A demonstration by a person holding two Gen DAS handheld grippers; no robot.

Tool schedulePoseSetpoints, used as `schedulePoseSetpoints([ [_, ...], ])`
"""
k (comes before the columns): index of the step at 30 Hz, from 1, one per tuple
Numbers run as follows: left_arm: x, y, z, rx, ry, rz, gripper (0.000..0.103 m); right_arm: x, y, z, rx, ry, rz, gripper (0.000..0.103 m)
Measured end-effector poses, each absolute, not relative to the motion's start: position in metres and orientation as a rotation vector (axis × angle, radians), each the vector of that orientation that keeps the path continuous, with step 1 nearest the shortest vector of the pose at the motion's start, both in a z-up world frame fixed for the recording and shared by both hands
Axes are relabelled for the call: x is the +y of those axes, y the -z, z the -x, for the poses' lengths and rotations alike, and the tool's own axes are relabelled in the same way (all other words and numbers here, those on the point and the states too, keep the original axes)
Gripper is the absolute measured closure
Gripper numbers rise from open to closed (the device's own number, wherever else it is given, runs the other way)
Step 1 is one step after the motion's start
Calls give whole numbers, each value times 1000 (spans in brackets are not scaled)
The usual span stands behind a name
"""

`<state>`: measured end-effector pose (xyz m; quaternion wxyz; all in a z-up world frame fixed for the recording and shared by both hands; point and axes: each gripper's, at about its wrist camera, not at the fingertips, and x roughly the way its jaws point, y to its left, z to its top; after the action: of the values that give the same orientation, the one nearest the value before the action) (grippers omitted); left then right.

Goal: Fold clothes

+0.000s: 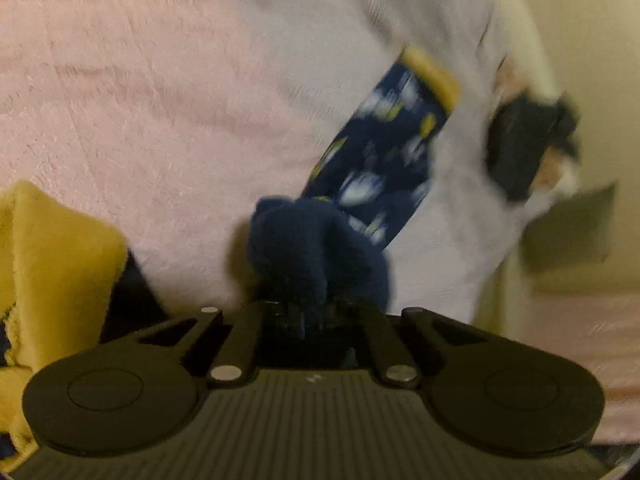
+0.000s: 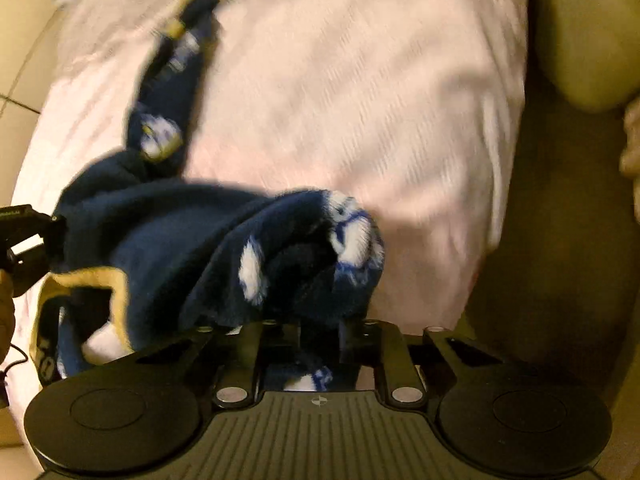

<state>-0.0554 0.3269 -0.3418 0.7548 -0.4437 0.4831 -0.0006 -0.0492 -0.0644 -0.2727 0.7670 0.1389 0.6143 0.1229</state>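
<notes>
A navy fleece garment (image 2: 192, 232) with white-and-blue prints and yellow trim hangs between my two grippers above a pink fuzzy blanket (image 2: 360, 80). My left gripper (image 1: 316, 300) is shut on a bunched navy part of the garment (image 1: 316, 248); a patterned sleeve with a yellow cuff (image 1: 384, 152) stretches away from it. My right gripper (image 2: 308, 324) is shut on another bunched part of it. The right gripper also shows in the left wrist view (image 1: 524, 140), and the left gripper at the left edge of the right wrist view (image 2: 28, 236). Both views are motion-blurred.
The pink blanket (image 1: 140, 100) covers a bed or couch. A yellow part of the garment (image 1: 52, 264) hangs at the lower left in the left wrist view. Beige cushions (image 2: 588, 40) and a dark gap (image 2: 560, 240) lie to the right. Tiled floor (image 2: 24, 80) shows at left.
</notes>
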Motion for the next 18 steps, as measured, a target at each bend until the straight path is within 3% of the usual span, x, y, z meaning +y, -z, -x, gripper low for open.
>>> schedulePoseSetpoints([
  [11,406,150,204,374,-252,927,101,-3,66,5,578,-610,-113,92],
  [18,376,12,309,48,-429,687,101,32,-45,9,191,-901,37,92],
])
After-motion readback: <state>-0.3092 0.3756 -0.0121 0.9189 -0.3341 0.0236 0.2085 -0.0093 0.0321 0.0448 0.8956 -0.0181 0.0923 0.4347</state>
